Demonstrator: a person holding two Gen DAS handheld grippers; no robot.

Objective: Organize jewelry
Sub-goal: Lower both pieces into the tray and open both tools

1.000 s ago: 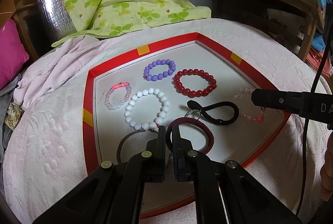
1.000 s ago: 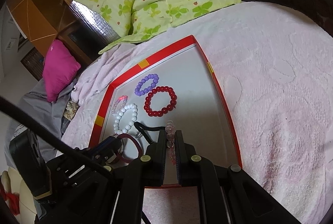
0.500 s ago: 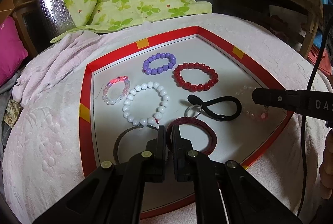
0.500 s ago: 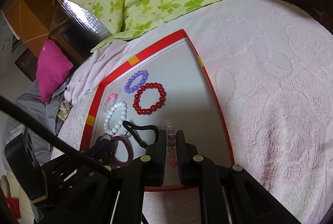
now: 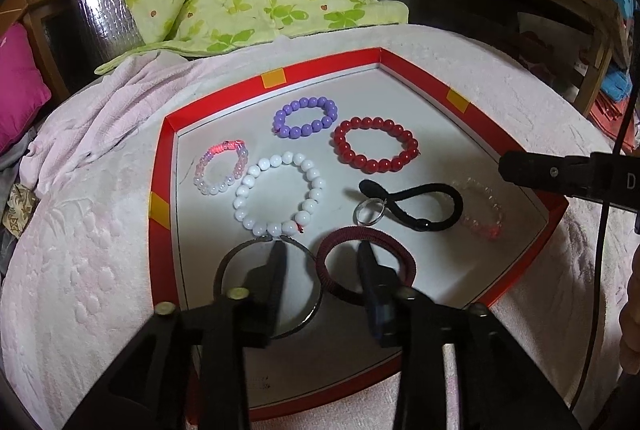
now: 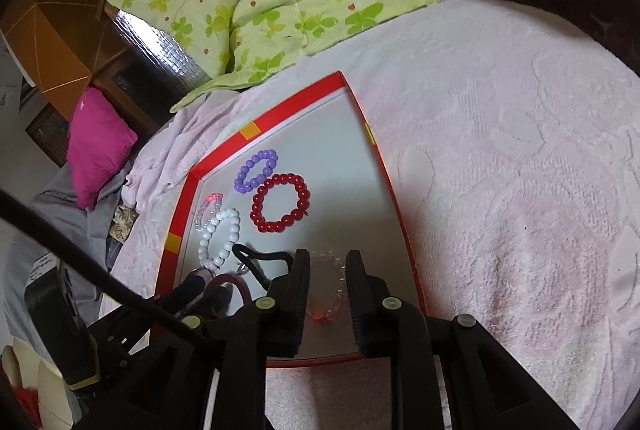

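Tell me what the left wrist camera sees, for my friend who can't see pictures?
The open left gripper hovers over a red-rimmed tray of bracelets on a pink blanket. Its fingers straddle a thin metal bangle and a maroon band. Farther back lie white, purple and red bead bracelets.

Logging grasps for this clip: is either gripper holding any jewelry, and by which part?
Nothing is held: left gripper and right gripper are both open above the tray.

Left gripper (image 5: 320,256) and right gripper (image 6: 327,264) both hover, fingers spread
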